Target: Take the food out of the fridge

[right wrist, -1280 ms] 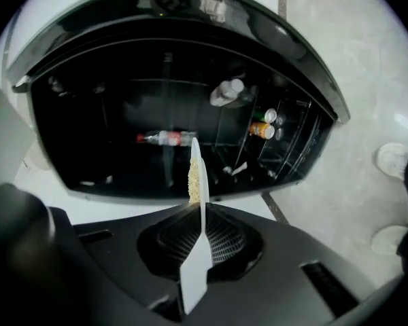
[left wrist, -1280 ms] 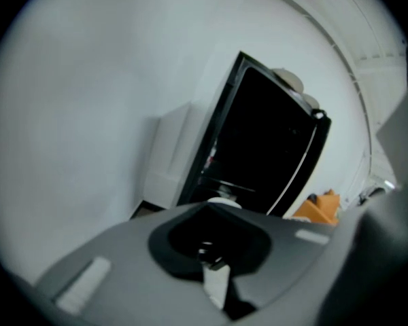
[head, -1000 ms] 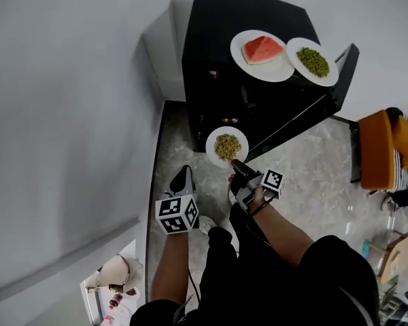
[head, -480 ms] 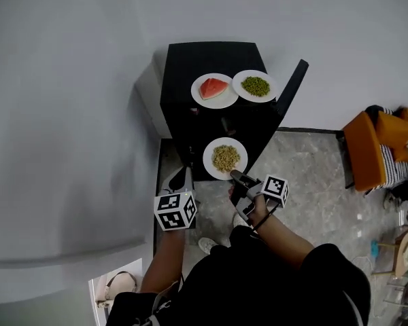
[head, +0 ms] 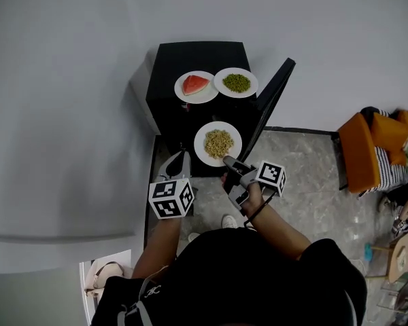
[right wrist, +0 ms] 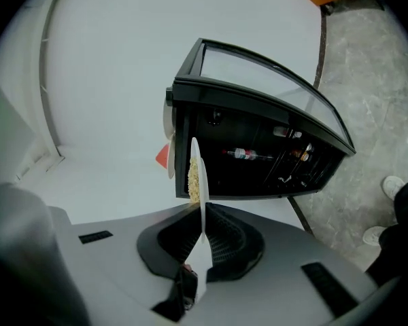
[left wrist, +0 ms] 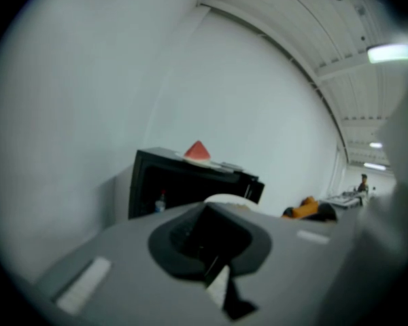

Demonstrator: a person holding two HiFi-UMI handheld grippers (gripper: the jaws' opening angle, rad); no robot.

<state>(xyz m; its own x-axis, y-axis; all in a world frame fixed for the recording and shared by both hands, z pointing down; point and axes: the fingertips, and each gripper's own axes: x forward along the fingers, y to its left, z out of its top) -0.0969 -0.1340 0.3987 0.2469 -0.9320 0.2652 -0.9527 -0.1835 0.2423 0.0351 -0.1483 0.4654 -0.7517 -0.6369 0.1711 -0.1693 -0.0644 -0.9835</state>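
A black fridge [head: 190,60] stands against the wall with its door [head: 270,100] swung open. On its top sit a plate of watermelon [head: 196,86] and a plate of green peas [head: 236,82]. My right gripper [head: 228,161] is shut on the rim of a white plate of yellowish grains [head: 217,143], held in front of the fridge opening. In the right gripper view this plate [right wrist: 200,182] shows edge-on between the jaws. My left gripper [head: 181,157] hangs left of the plate, shut and empty. In the left gripper view the jaws [left wrist: 214,277] are pressed together, with the watermelon [left wrist: 198,150] beyond.
Bottles [right wrist: 247,155] stand on shelves inside the fridge [right wrist: 258,155]. An orange chair with cloth [head: 374,148] is at the right on the marble floor [head: 306,161]. A white wall runs behind and left of the fridge. My shoe [head: 229,221] shows below the grippers.
Both grippers have risen, the right one still gripping the grain plate. The head view has pulled up and back, so the fridge looks smaller and its top plates sit nearer the held plate.
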